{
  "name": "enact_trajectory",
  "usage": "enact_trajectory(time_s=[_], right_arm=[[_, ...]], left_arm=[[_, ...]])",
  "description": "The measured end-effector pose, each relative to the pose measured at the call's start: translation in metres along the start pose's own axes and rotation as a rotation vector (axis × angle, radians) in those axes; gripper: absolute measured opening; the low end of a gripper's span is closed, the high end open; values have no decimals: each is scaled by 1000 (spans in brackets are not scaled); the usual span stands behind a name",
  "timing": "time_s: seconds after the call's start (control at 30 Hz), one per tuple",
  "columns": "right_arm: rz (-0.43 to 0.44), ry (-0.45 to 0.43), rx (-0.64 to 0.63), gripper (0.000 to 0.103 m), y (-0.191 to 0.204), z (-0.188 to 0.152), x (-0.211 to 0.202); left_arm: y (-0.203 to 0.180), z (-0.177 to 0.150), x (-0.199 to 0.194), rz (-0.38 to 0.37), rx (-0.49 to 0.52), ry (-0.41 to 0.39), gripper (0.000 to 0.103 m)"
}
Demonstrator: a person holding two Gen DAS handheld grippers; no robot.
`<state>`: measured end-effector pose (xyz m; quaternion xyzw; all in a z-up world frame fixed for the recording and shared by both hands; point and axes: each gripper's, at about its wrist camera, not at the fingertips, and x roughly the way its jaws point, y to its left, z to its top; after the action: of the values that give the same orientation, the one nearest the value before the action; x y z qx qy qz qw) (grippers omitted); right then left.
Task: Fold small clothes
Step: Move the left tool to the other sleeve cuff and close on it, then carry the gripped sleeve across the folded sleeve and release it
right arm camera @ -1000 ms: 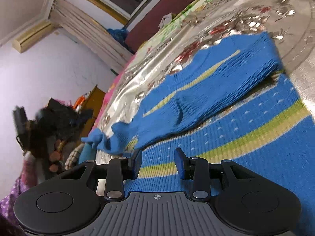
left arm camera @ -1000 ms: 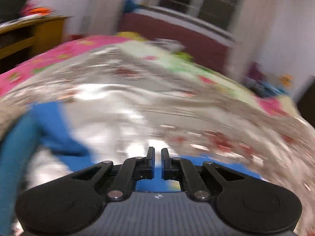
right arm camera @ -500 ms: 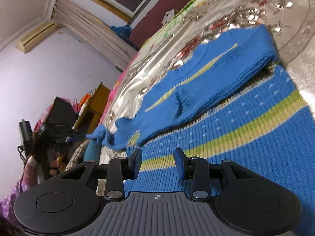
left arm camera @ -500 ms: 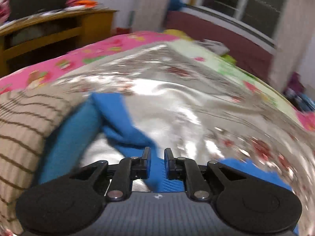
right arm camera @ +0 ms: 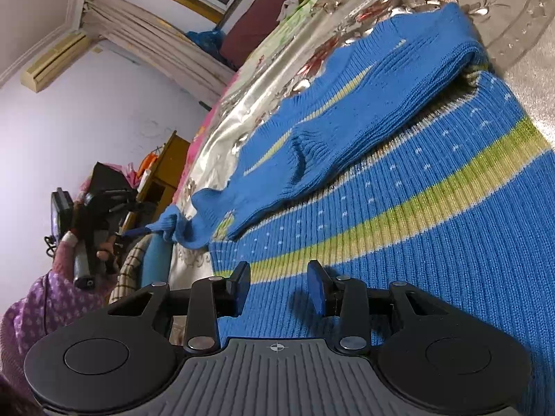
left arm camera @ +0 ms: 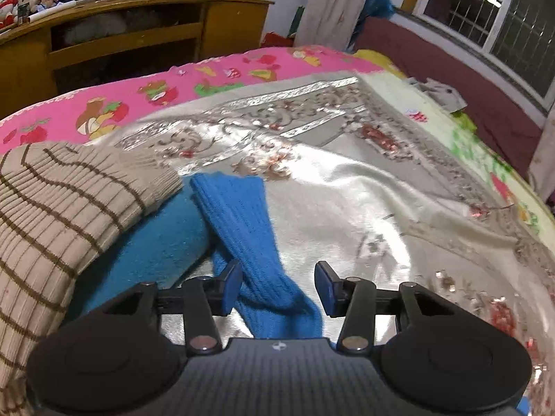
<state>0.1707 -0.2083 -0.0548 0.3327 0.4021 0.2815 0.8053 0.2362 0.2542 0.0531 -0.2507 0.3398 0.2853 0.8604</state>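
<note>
A striped tan sweater (left arm camera: 66, 215) is seen at the far left, lying on a teal cloth (left arm camera: 156, 242) on the shiny bed cover (left arm camera: 364, 190). The left gripper (left arm camera: 277, 286) has just been opened about halfway, and the blue sleeve (left arm camera: 242, 228) is seen lying loose between its jaws, no longer pinched. The right gripper (right arm camera: 279, 286) is held half open over the blue sweater (right arm camera: 433, 235), which is spread flat on the bed, and nothing is gripped.
</note>
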Motion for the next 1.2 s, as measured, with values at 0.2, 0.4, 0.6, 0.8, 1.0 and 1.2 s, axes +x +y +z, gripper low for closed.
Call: enact_trajectory(time_s=[0.2, 0.4, 0.6, 0.8, 1.0, 1.2], right_arm=[[3, -1, 5, 37, -1, 0, -2], [11, 1, 10, 37, -2, 2, -3], [22, -12, 24, 37, -5, 6, -8], [25, -35, 23, 37, -6, 8, -15], [20, -72, 23, 37, -9, 13, -24], [-19, -105, 44, 37, -19, 17, -32]], left_arm=[[-6, 6, 30, 110, 11, -4, 49], [1, 14, 33, 104, 9, -27, 16], [-20, 15, 9, -26, 71, -52, 13], [-86, -1, -45, -327, 188, -32, 13], [-172, -53, -97, -651, 353, 81, 13], [-233, -145, -106, -728, 615, 234, 20]])
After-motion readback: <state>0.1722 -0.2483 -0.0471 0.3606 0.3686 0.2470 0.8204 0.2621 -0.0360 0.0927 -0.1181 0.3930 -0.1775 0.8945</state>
